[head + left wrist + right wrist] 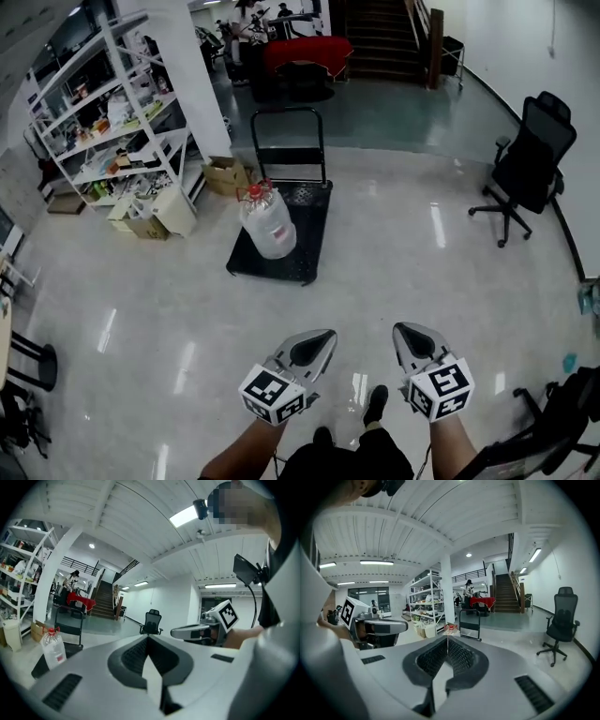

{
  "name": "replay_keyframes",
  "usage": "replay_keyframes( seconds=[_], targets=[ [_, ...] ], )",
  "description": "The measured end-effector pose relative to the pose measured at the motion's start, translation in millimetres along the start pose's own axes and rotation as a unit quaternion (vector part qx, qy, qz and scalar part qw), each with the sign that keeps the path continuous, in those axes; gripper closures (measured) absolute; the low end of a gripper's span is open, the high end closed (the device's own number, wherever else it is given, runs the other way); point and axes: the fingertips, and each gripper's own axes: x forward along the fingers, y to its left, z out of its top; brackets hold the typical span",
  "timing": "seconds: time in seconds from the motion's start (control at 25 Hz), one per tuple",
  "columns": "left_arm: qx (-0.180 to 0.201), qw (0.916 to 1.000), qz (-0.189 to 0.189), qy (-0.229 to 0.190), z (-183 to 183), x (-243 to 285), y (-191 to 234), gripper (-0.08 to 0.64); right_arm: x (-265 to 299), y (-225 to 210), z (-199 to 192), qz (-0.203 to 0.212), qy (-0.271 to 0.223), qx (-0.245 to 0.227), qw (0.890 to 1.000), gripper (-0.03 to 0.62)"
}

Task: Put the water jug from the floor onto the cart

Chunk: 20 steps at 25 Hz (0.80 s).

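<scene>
The clear water jug (269, 223) with a red cap stands upright on the front left of the black flat cart (307, 246), whose push handle (288, 112) rises at the far end. Both grippers hang low near my body, well short of the cart. My left gripper (323, 336) is shut and holds nothing; my right gripper (409, 330) is likewise shut and bare. In the left gripper view the jug (53, 648) shows far left past the closed left gripper (148, 638). The right gripper view has only the jug's red cap (450, 629) peeking above the closed right gripper (447, 639).
White shelving (112, 122) with cardboard boxes (225, 174) stands left of the cart. A black office chair (527, 161) is at the right. A red-covered table (307, 52) and stairs (380, 37) lie beyond. Shiny floor separates me from the cart.
</scene>
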Motion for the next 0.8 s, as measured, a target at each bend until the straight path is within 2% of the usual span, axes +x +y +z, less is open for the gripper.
replay_keyframes(
  seconds=[0.12,0.24,0.44,0.56,0.8],
  targets=[
    [-0.020,0.9998,-0.003,-0.006,-11.6,-38.3,-1.6,0.569,-18.2,45.3,-9.5,0.001,0.007,-0.007,1.000,0.589],
    [-0.020,0.9997,-0.012,-0.010,-12.6,-59.4,-22.0,0.569,-48.8,68.7,-13.1,-0.007,0.008,-0.017,1.000,0.589],
    [-0.007,0.9996,-0.018,-0.021,-4.4,-82.2,-70.5,0.569,-101.3,80.5,-17.4,-0.017,-0.001,-0.010,1.000,0.589],
    [0.000,0.9997,-0.016,-0.020,-11.9,-102.9,-100.3,0.569,-132.5,95.4,-25.6,-0.016,-0.012,-0.015,1.000,0.589],
    [0.015,0.9998,-0.013,-0.008,-29.5,-136.3,-191.0,0.569,-224.5,119.7,-57.5,0.013,-0.014,0.003,1.000,0.589]
  ],
)
